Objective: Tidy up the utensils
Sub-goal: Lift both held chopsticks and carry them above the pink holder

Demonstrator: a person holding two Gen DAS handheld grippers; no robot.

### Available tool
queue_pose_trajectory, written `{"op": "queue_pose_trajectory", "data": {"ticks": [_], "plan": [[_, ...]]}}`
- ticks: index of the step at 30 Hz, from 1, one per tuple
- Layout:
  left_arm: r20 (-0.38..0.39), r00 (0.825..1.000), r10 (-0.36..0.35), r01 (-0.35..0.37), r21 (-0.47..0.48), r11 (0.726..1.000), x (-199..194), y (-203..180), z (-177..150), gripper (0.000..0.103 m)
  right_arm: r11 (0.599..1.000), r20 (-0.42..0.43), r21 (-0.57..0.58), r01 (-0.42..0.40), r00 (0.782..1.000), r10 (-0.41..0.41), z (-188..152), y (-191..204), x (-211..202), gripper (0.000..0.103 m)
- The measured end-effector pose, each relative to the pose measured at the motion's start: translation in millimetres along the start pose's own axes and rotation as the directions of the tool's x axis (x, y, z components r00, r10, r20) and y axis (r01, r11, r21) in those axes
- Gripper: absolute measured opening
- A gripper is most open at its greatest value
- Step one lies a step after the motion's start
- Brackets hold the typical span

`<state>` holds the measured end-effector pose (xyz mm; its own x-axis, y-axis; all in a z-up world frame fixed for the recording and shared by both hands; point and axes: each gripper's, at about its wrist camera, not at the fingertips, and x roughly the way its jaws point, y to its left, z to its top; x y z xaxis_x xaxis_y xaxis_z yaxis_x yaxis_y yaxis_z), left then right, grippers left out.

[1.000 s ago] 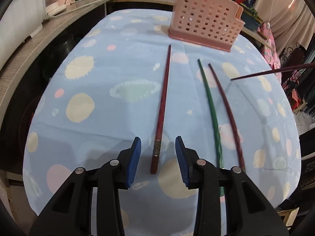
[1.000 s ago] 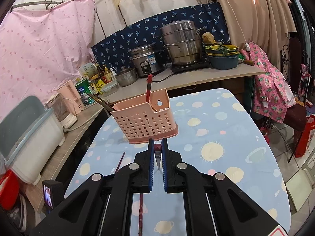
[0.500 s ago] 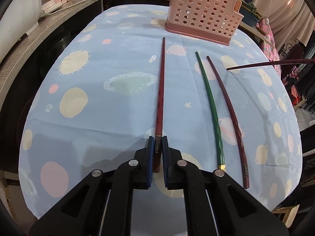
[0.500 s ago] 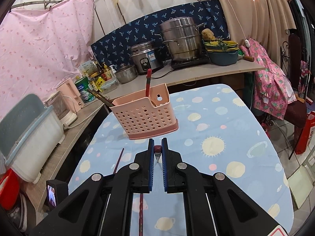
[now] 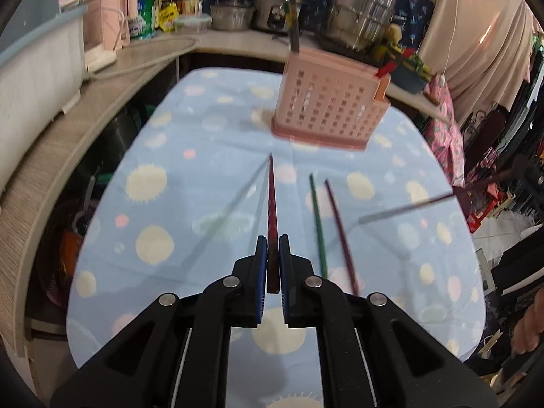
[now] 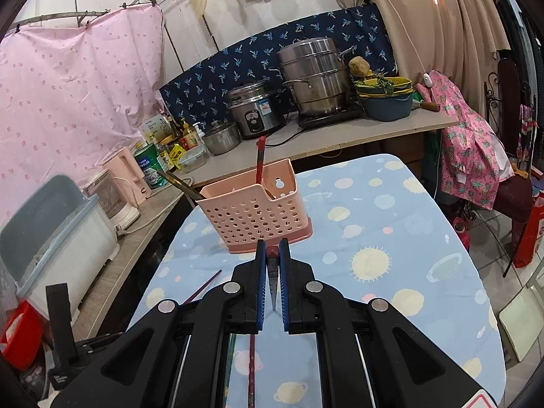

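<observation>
A: The left gripper (image 5: pixel 271 251) was open around the red chopstick (image 5: pixel 272 204) a second ago; now its jaws have just closed and clamp that stick's thick end, and it is off the tablecloth (image 5: pixel 170 142), tip aimed at the pink holder (image 5: pixel 329 108) in the upper middle of the frame.

B: And the right gripper (image 6: pixel 272 265)?

A: Unchanged, clenched on another dark red chopstick (image 6: pixel 272 282), with the holder just above it in the frame.

B: How far along?

A: The holder already has what look like two utensils standing in it, though blur makes that uncertain. A green chopstick (image 5: pixel 318 224) and a maroon chopstick (image 5: pixel 341 234) lie side by side, right of centre in the left view. Both held sticks are yet to go in.
</observation>
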<state>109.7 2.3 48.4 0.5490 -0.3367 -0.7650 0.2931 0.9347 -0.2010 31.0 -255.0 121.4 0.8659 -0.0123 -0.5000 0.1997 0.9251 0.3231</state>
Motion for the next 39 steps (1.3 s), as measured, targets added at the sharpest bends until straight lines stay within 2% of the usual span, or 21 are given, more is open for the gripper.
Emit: {"op": "queue_pose_trajectory", "data": {"ticks": [10,13,18,21,26,31,34,39], "plan": [[0.163,0.986,-0.03,0.028,0.012,1.0,-41.8,-13.9,66.6,0.007,0.998,0.036,0.012,-0.06,0.998,0.06,27.9,7.1,0.2,0.007],[0.202,0.979,-0.034,0.03,0.021,0.999,-50.7,-21.3,86.6,0.007,0.994,0.044,0.035,-0.099,0.994,0.097,40.3,7.1,2.5,0.007],[0.274,0.961,-0.044,0.035,0.038,0.999,-65.6,-34.4,121.1,0.007,0.993,0.096,0.027,-0.115,0.989,0.112,64.6,15.5,5.0,0.007],[0.337,0.94,-0.059,0.045,0.049,0.998,-81.1,-43.8,145.0,0.007,0.992,0.136,0.02,-0.126,0.983,0.122,84.3,21.7,6.6,0.007],[0.448,0.891,-0.066,0.045,0.056,0.997,-105.8,-59.8,186.4,0.007,0.991,0.207,0.005,-0.134,0.97,0.13,121.4,34.0,11.4,0.007],[0.54,0.839,-0.067,0.055,0.039,0.998,-114.8,-67.1,220.7,0.007,0.992,0.249,0.001,-0.129,0.96,0.124,153.2,39.1,26.8,0.007],[0.565,0.824,-0.05,0.05,0.014,0.999,-108.4,-68.3,237.9,0.007,0.992,0.27,0.001,-0.125,0.955,0.12,167.8,40.4,38.1,0.007],[0.577,0.817,-0.017,0.03,-0.013,0.999,-89.0,-66.6,259.5,0.007,0.993,0.279,0.008,-0.118,0.954,0.111,187.5,41.4,61.3,0.007]]}}
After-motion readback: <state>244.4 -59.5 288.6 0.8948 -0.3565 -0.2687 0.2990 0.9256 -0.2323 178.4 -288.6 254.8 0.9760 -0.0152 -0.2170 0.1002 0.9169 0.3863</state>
